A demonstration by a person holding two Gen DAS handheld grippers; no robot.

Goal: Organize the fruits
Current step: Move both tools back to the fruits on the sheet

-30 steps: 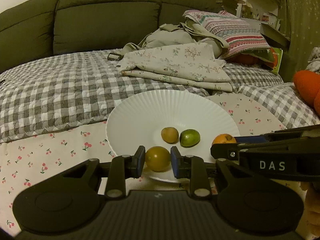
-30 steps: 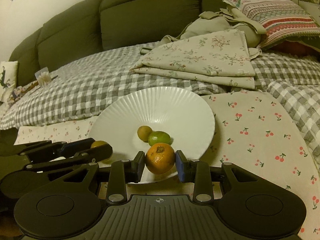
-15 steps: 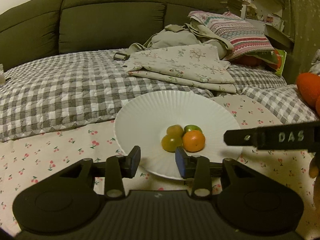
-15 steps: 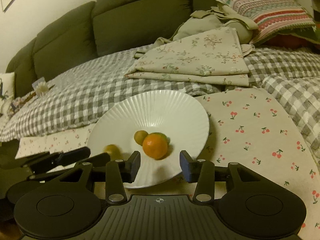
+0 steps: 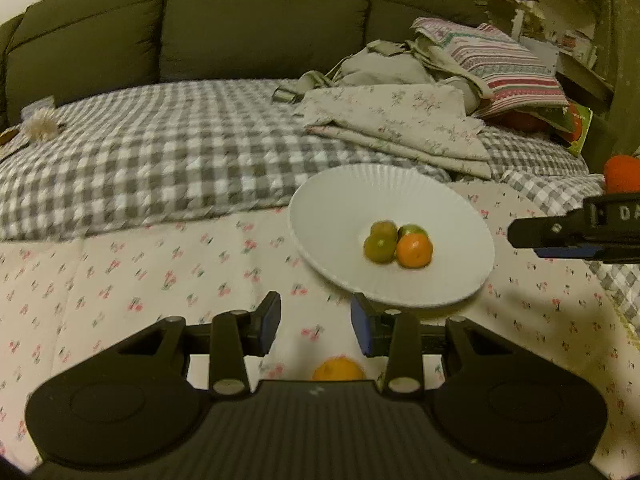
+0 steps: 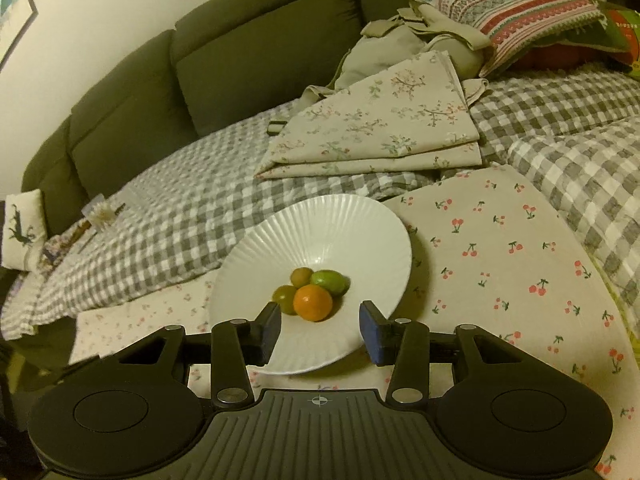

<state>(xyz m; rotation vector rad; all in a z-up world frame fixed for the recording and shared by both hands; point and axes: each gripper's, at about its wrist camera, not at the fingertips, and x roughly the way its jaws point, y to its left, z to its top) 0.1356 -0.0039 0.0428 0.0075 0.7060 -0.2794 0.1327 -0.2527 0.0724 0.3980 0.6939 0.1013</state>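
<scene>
**fruitbot_fan:** Fruit is mostly sitting together now. Four small pieces are bunching up touching each other in the middle of the white ribbed plate (image 6: 352, 220): a round orange citrus (image 6: 313, 302), a bright green lime-like fruit (image 6: 329, 282) and two dull yellow-green round ones (image 6: 285, 299). The plate itself is lying on the cherry-print cloth (image 6: 500, 264), near its far edge where the grey checked blanket (image 5: 160, 160) begins.

**umi_tinkerer:** What are the tools doing?

**fruitbot_fan:** Both are gaping wide and carrying nothing. The right gripper (image 6: 320, 330) is hovering over the plate's near rim, and the left gripper (image 5: 316, 322) is hanging over bare cloth just beside that rim. One more orange citrus fruit (image 5: 338, 371) is peeking out on the cloth, right under the left tool's body and outside the plate.

**umi_tinkerer:** So what's worrying you?

**fruitbot_fan:** My guess: that plate is looking tilted on soft bedding, so nudging its rim could be tipping it and rolling the pile off. Also the stray citrus is half hidden, so closing on it blind could be squirting it toward the cloth's near edge.
</scene>
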